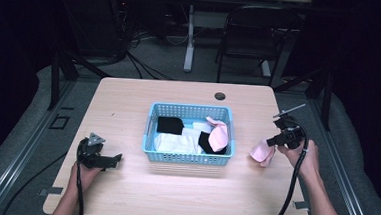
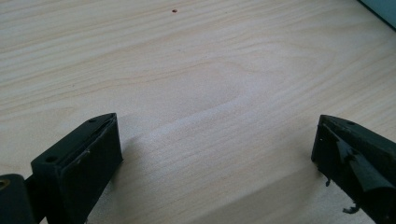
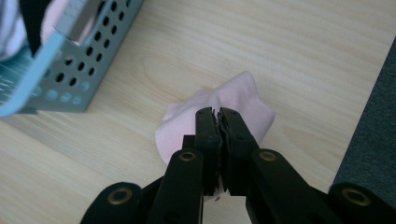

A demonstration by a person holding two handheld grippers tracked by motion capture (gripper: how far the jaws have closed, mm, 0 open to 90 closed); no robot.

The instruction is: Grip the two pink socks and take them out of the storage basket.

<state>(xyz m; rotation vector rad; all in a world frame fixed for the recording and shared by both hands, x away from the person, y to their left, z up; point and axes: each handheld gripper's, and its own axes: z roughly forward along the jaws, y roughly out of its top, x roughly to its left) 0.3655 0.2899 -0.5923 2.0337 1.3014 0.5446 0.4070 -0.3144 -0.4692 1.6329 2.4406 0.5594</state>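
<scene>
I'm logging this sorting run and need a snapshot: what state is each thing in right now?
Left gripper: open, over bare table.
Right gripper: shut on pink sock.
Pink sock: bunched, outside the basket.
Blue basket: upright, holding black, white and pink clothes.

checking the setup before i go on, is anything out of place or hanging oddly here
One pink fabric sock hangs over the right rim of the blue perforated plastic basket instead of lying inside. A second pink sock is outside the basket on the wooden table, pinched in the right gripper.
</scene>
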